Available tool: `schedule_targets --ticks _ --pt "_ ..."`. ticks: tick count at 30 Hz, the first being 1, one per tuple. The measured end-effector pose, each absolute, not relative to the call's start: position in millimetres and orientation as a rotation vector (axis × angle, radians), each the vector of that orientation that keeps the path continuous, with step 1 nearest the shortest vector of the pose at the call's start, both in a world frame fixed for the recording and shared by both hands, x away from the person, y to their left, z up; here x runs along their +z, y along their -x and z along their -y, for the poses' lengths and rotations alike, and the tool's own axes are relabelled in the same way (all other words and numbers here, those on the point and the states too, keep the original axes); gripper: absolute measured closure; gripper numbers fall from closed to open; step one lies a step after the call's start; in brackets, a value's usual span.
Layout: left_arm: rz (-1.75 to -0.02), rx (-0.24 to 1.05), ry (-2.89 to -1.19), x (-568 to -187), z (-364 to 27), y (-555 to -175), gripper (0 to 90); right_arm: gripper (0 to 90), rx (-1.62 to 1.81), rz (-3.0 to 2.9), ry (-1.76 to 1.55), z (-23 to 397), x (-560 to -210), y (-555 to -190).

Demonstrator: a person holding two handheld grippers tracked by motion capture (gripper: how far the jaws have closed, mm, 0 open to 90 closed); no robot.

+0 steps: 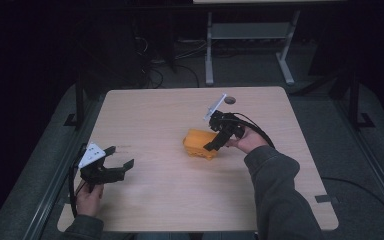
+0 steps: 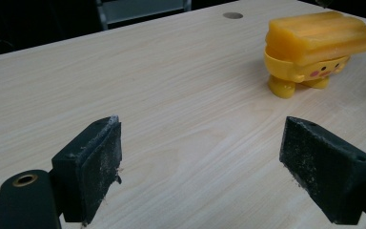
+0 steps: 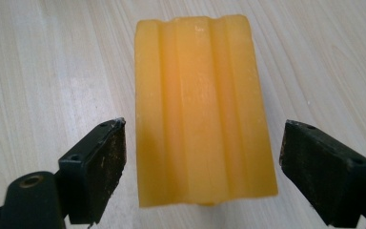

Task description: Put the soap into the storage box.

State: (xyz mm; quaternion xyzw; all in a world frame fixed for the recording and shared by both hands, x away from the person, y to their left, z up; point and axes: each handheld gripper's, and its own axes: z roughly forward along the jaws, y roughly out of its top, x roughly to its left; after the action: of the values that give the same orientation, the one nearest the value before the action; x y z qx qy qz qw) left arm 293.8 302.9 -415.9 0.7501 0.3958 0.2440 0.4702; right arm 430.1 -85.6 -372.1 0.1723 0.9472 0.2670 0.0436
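On the floor of a dark room stands one table (image 1: 145,115), a rounded rectangle of pale wood-grain laminate with a single round hole (image 1: 229,100) near its far edge. Right of centre sits one yellow toy (image 1: 200,143): glossy plastic, a ridged slab-like top over a small face with pink cheeks and two stubby feet. Two black grippers are held by two hands. The right gripper (image 1: 215,145) hovers over the toy's right end, jaws spread to either side of the ridged top without touching it. The left gripper (image 1: 121,156) is near the left edge, jaws parted wide over bare wood, their pads rough and speckled.
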Motion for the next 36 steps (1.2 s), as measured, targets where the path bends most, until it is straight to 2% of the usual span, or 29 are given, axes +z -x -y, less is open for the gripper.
schedule_targets --ticks 36 --pt "-0.971 0.595 -1.866 -418 -301 -295 13.4 15.6 0.936 -2.808 -0.666 152 -369 -398"
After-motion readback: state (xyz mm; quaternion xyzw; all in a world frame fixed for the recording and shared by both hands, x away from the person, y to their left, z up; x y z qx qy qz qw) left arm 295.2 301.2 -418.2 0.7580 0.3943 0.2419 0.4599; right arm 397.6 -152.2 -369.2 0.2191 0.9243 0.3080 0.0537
